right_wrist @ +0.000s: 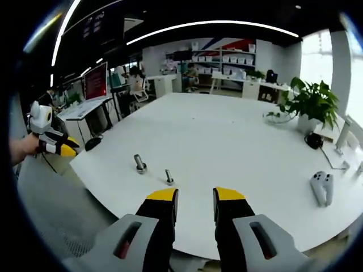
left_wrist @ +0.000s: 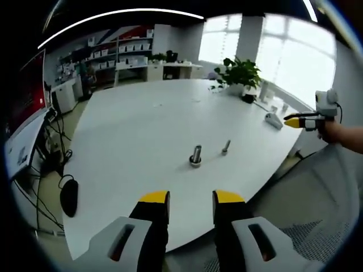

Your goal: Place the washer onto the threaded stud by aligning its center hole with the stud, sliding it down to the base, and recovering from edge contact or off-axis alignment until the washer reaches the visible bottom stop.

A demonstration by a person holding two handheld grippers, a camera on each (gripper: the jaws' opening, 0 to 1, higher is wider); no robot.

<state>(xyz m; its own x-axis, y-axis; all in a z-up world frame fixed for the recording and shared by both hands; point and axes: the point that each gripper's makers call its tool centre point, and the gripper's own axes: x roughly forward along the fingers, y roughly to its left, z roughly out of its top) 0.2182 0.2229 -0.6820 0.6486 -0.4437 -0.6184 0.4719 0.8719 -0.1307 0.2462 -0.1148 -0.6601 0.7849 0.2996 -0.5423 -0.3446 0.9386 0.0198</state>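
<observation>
Standing upright on the white table [left_wrist: 142,130], the threaded stud [left_wrist: 195,156] rests on a wider round base, well clear of both grippers. Whether the washer sits at that base cannot be told at this size. Just beside the stud stands a smaller bolt [left_wrist: 226,147], apart from it. In the right gripper view the same stud [right_wrist: 139,164] and smaller bolt [right_wrist: 169,177] stand near the table's front edge.

The left gripper [left_wrist: 191,198] is held off the near table edge, its yellow-tipped jaws a narrow gap apart with nothing between them. The right gripper [right_wrist: 195,196] is likewise held with its jaws slightly parted and empty.

A white controller [right_wrist: 321,188] lies on the table toward the right. A potted plant [left_wrist: 240,73] stands at the far side.
</observation>
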